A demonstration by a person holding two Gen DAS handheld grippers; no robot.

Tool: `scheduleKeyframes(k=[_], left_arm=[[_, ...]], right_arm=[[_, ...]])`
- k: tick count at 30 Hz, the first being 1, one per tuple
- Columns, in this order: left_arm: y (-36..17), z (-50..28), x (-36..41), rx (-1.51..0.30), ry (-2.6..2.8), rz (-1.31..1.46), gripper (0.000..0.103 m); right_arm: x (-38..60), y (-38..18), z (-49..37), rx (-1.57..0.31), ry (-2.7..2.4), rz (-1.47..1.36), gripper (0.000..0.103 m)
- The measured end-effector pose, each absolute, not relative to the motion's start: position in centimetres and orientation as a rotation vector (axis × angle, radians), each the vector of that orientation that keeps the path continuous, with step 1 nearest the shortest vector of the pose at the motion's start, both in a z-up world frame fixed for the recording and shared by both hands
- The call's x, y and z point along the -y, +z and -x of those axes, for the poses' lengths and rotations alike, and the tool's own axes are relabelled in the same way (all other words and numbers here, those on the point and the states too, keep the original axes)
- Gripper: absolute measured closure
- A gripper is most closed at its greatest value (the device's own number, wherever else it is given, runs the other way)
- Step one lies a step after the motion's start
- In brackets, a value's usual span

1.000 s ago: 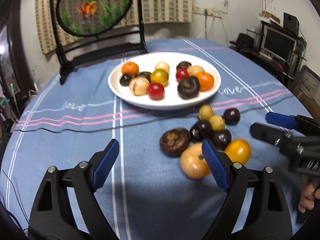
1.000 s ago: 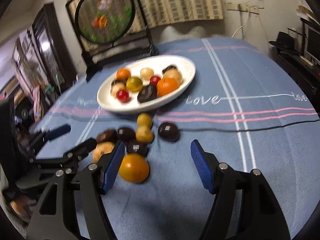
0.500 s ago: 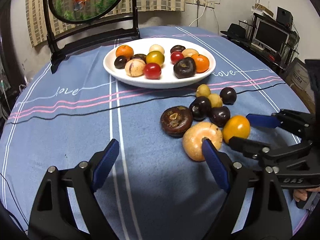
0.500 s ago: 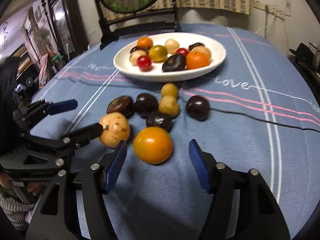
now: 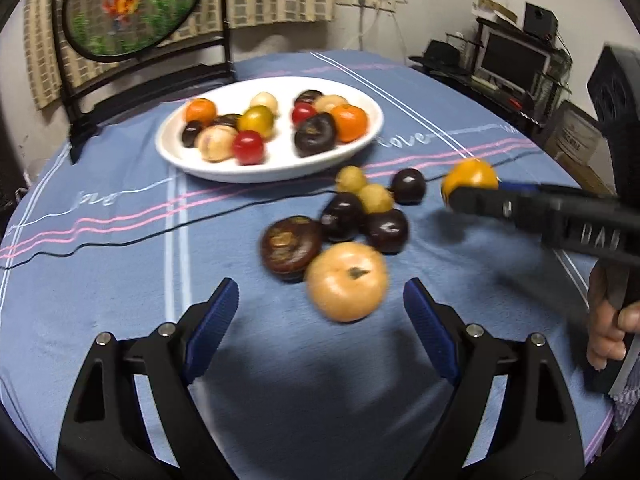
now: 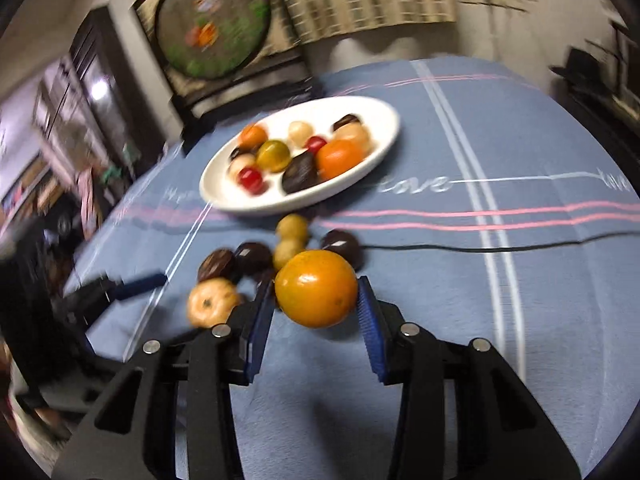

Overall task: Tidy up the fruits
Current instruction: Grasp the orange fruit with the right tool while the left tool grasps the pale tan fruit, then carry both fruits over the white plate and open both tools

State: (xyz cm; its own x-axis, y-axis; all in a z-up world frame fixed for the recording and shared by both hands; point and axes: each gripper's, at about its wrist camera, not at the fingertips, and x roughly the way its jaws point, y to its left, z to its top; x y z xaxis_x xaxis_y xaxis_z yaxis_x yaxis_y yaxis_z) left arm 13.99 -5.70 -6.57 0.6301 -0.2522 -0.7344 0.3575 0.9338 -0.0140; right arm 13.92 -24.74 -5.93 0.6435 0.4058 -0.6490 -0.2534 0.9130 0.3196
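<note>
The right gripper point(image 6: 316, 308) has an orange-yellow fruit point(image 6: 316, 289) between its blue pads, which meet it on either flank at about its widest part; the jaws are closing on it now. In the left wrist view the fruit point(image 5: 469, 180) appears clear of the cloth, out towards the table's right edge. It looks smooth, glossy and round, so I judge it light but slippery: a hold across the middle is the safe one, with only modest pressure, since the skin may bruise. Being nearly a ball, it has no real long axis, and no stem end can be made out.

The left gripper point(image 5: 316, 316) stands wide and empty over the nearest part of the blue tablecloth point(image 5: 120, 280), with a pale tan fruit point(image 5: 347, 282) just ahead between its fingers but untouched. This one sits slightly flattened, its dark stem mark turned up and towards the camera; its wider axis lies level, so a grip across the sides should suit.

Beyond it cluster a dark brown flat fruit point(image 5: 291, 247), several dark plums and two small yellow ones. Farther off, near the table's far side, the white plate point(image 5: 172, 152) holds the sorted fruit.
</note>
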Motion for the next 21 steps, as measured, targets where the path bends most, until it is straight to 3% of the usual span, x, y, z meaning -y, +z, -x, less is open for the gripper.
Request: scheduleKeyframes(k=[3,4,6,8,21], left_arm=[[-7.1,-14.4,6.8,-0.826,-0.342,-0.17,0.02],[-7.2,-14.6,6.8,-0.833,-0.338,-0.163,0.025],[-7.7,-15.4,6.5,-0.87,-0.345,-0.127,0.044],[-8.0,-15.8,6.2,-0.895,-0.371,-0.081,0.05],[-7.2,-14.7,5.6,-0.842,-0.366,-0.068,0.056]], right_arm=[[24.9,-5.8,-13.8,-0.778,0.38,-0.219,0.061],[24.9,-5.8,-13.9,-0.778,0.384,-0.219,0.061],[24.9,-5.7,-13.9,-0.778,0.388,-0.22,0.061],[24.9,-5.6,-13.9,-0.776,0.389,-0.224,0.061],[25.0,-5.8,-14.0,-0.778,0.381,-0.225,0.061]])
